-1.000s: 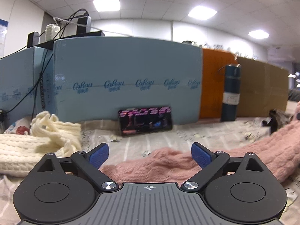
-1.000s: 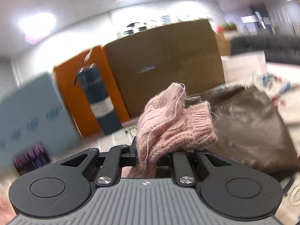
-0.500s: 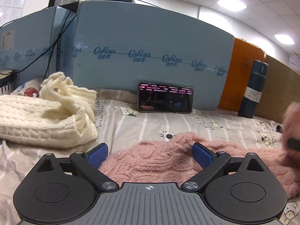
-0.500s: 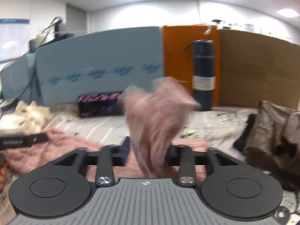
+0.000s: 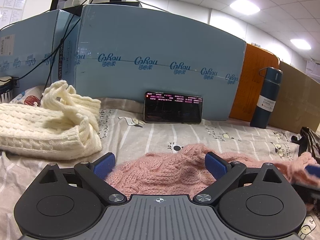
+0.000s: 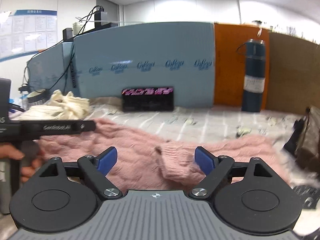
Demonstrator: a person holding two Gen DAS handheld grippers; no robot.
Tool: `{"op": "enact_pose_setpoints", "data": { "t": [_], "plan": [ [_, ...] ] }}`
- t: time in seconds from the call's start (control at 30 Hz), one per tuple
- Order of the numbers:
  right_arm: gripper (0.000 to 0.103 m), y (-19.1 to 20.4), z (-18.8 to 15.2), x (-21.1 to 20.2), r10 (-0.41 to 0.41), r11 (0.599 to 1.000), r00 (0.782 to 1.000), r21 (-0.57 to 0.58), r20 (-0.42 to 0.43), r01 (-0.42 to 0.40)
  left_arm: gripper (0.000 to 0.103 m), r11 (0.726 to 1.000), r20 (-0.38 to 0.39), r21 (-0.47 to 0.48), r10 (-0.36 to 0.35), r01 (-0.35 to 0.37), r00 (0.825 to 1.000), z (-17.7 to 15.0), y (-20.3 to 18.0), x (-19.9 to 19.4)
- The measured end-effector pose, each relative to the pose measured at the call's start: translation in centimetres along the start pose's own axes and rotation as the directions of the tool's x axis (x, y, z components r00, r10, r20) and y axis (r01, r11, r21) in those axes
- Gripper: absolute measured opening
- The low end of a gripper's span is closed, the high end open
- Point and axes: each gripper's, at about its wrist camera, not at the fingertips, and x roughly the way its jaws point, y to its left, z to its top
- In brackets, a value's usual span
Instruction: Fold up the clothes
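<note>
A fuzzy pink knitted sweater [image 5: 160,172] lies on the striped printed sheet [image 5: 152,136]; it also shows in the right wrist view [image 6: 140,146], spread across the width with a sleeve cuff [image 6: 178,166] lying on top near the front. My left gripper [image 5: 160,165] is open and empty, its blue pads on either side of the sweater's edge. My right gripper [image 6: 156,160] is open and empty, just above the cuff. The left gripper's body [image 6: 50,128] and the hand holding it show at the left of the right wrist view.
A cream knitted sweater [image 5: 46,124] lies bunched at the left. A phone [image 5: 173,108] leans on a blue box [image 5: 160,64] at the back. A dark blue flask [image 5: 267,98] stands by orange and brown boards. A dark brown garment [image 6: 308,138] lies at the right.
My right gripper swung left with the pink sleeve, then opened and let it drop onto the sweater. My left gripper stayed open and tilted down a little.
</note>
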Motion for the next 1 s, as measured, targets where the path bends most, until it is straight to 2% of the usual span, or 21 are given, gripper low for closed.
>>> {"op": "enact_pose_setpoints", "data": {
  "t": [0.07,0.13,0.27,0.37,0.47,0.5,0.57,0.63,0.67,0.7,0.8,0.93,1.0],
  "plan": [
    [0.085,-0.6,-0.1,0.7,0.051,0.997,0.998,0.063,-0.047,-0.048,0.098,1.0,0.0,-0.002,-0.005,0.005,1.0,0.0,0.0,-0.1],
    [0.086,-1.9,-0.4,2.3,0.102,0.985,0.986,0.151,-0.134,-0.081,0.098,1.0,-0.004,-0.002,-0.009,0.009,1.0,0.0,0.0,0.0],
    [0.087,-2.9,-0.3,2.8,0.129,0.975,0.982,0.198,-0.137,-0.101,0.098,1.0,-0.013,-0.005,-0.01,0.01,1.0,0.0,0.0,0.1],
    [0.087,-4.1,0.6,1.0,0.173,0.946,0.982,0.289,-0.079,-0.144,0.098,1.0,-0.014,-0.005,-0.011,0.011,1.0,-0.1,0.1,0.0],
    [0.09,-6.1,1.6,-2.5,0.181,0.919,0.978,0.338,0.1,-0.204,0.098,1.0,-0.018,-0.004,-0.011,0.011,1.0,-0.1,0.1,0.1],
    [0.092,-6.7,1.8,-3.6,0.127,0.926,0.981,0.338,0.143,-0.169,0.098,1.0,-0.021,-0.004,-0.011,0.011,1.0,-0.1,0.1,0.2],
    [0.094,-7.8,1.8,-5.0,-0.047,0.943,0.984,0.334,0.172,-0.013,0.098,1.0,-0.024,-0.002,-0.011,0.011,1.0,-0.1,0.1,0.2],
    [0.094,-9.0,1.2,-5.2,-0.182,0.925,0.975,0.358,0.125,0.127,0.098,1.0,-0.025,-0.001,-0.01,0.01,1.0,-0.1,0.1,0.2],
    [0.094,-9.5,0.8,-5.4,-0.247,0.909,0.964,0.368,0.1,0.195,0.098,1.0,-0.026,0.0,-0.01,0.01,1.0,-0.1,0.1,0.2],
    [0.094,-10.1,0.5,-5.2,-0.275,0.894,0.959,0.387,0.07,0.228,0.098,1.0,-0.027,0.0,-0.01,0.01,1.0,-0.1,0.1,0.2],
    [0.094,-11.3,-0.2,-4.2,-0.29,0.853,0.957,0.445,-0.03,0.272,0.098,1.0,-0.037,0.001,-0.009,0.009,0.999,-0.1,0.2,0.5],
    [0.094,-11.2,-0.4,-2.4,-0.167,0.848,0.983,0.496,-0.08,0.185,0.098,1.0,-0.051,-0.007,-0.01,0.01,0.999,-0.2,0.4,0.7],
    [0.082,-10.8,-0.2,-1.7,-0.143,0.847,0.984,0.502,-0.103,0.176,0.098,1.0,-0.055,-0.009,-0.011,0.011,0.998,-0.2,0.4,0.8]
  ]
}}
